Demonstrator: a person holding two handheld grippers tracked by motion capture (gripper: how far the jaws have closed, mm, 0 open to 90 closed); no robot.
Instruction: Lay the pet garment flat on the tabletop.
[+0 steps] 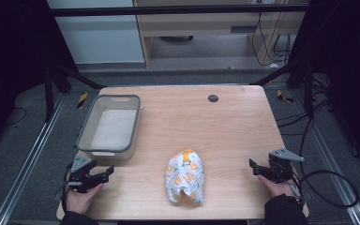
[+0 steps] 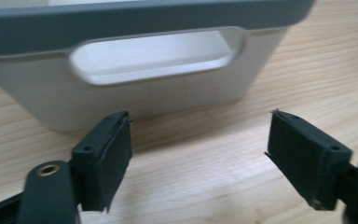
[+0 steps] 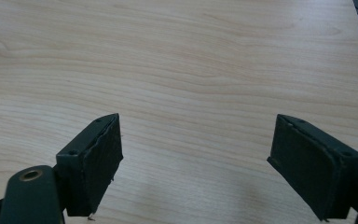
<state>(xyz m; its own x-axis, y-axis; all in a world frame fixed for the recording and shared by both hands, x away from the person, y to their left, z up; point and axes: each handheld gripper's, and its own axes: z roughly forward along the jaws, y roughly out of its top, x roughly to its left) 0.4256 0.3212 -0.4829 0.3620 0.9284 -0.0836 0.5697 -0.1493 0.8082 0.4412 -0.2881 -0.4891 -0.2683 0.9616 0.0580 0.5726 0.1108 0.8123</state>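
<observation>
Both sets of fingers are held apart, empty; the crumpled white orange-printed cloth (image 1: 185, 176) between them could be grabbed unevenly and dragged off the desk (image 1: 225, 126).

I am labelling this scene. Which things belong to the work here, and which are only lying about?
In the work: cloth, bin, left gripper, right gripper, both open and holding nothing.

Lying about: black disc in the table, cables on the floor.

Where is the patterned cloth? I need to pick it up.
In the high view, the cloth lies bunched near the table's front edge, between both grippers, right of the grey bin.
</observation>
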